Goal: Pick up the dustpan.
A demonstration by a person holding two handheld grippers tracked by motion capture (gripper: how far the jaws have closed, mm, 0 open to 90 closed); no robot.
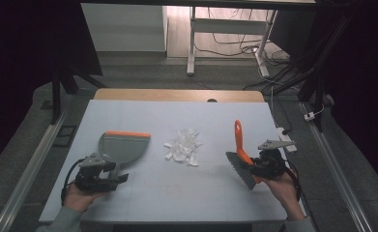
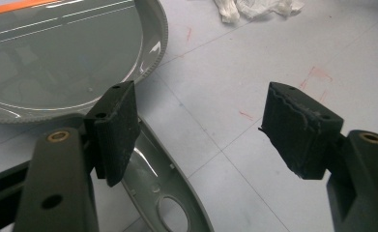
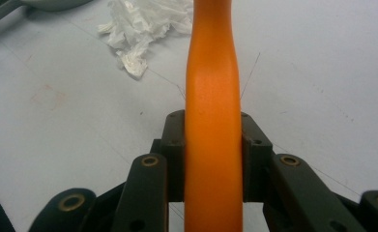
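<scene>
A grey dustpan (image 1: 123,146) with an orange lip lies at the table's left, and its handle (image 2: 174,193) runs back under my left gripper (image 1: 120,177). That gripper (image 2: 203,128) is open, its left jaw over the handle and its right jaw over bare table. A pile of crumpled white paper scraps (image 1: 182,146) sits mid-table. At the right, my right gripper (image 1: 255,166) is shut on the orange handle (image 3: 213,92) of a hand brush (image 1: 239,166). The handle points away from me and the grey bristles face left.
The pale blue table top (image 1: 177,111) has a wooden strip along its far edge. The paper pile (image 3: 143,24) lies ahead and left of the brush. Beyond the table stand desk legs, cables and a power strip (image 1: 285,138) at the right edge.
</scene>
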